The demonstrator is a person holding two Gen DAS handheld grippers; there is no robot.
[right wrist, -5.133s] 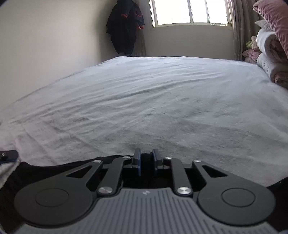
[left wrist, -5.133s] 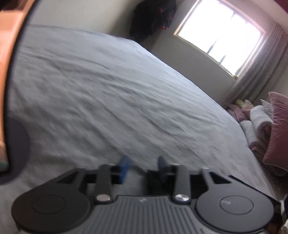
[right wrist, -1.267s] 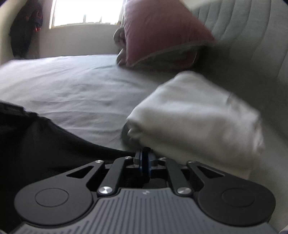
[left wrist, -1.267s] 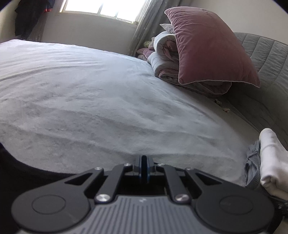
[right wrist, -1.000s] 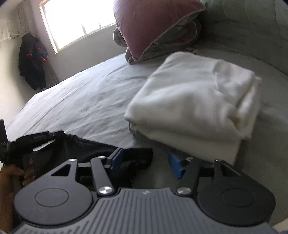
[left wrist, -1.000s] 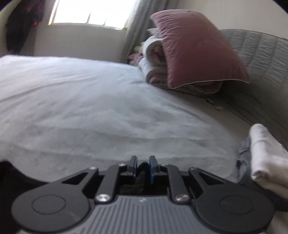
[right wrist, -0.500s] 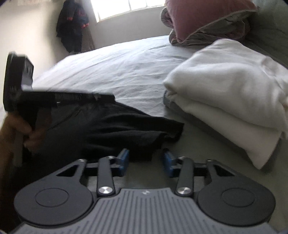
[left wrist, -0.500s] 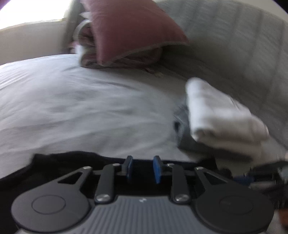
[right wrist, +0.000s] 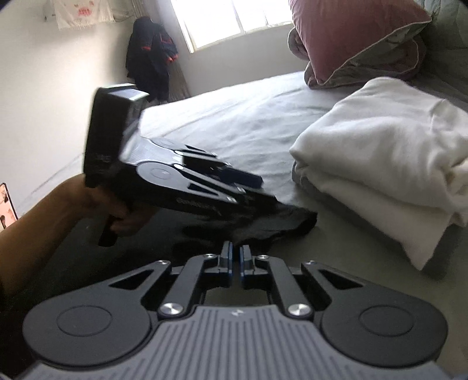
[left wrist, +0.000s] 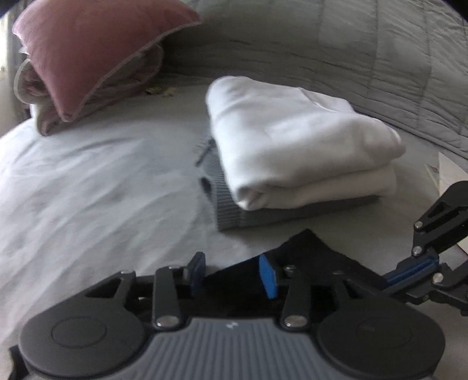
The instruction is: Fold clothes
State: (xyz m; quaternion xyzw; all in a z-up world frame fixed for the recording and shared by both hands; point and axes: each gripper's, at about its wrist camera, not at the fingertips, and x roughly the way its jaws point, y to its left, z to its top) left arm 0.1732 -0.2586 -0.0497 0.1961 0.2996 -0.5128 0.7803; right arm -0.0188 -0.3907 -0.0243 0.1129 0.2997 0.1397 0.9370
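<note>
A black garment (left wrist: 307, 251) lies on the grey bed sheet (left wrist: 87, 190), its corner pointing at a folded pile. That pile is a white folded cloth (left wrist: 292, 140) on top of a grey folded garment (left wrist: 263, 213). My left gripper (left wrist: 232, 274) hovers over the black garment with its jaws opening; the cloth lies below them and is not pinched. My right gripper (right wrist: 235, 255) has its blue pads shut on the black garment's (right wrist: 278, 222) near edge. In the right wrist view a hand (right wrist: 122, 216) holds the left gripper (right wrist: 254, 184) over that garment.
A pink pillow (left wrist: 96, 52) rests on rolled bedding at the back left. A grey quilted headboard (left wrist: 380, 58) rises behind the pile. A window (right wrist: 234, 20) and a dark jacket (right wrist: 152, 52) hanging on the wall lie beyond the bed's far side.
My left gripper swung right toward the folded pile and its jaws spread, letting go of the black garment. My right gripper's jaws closed from wide apart onto the garment's edge.
</note>
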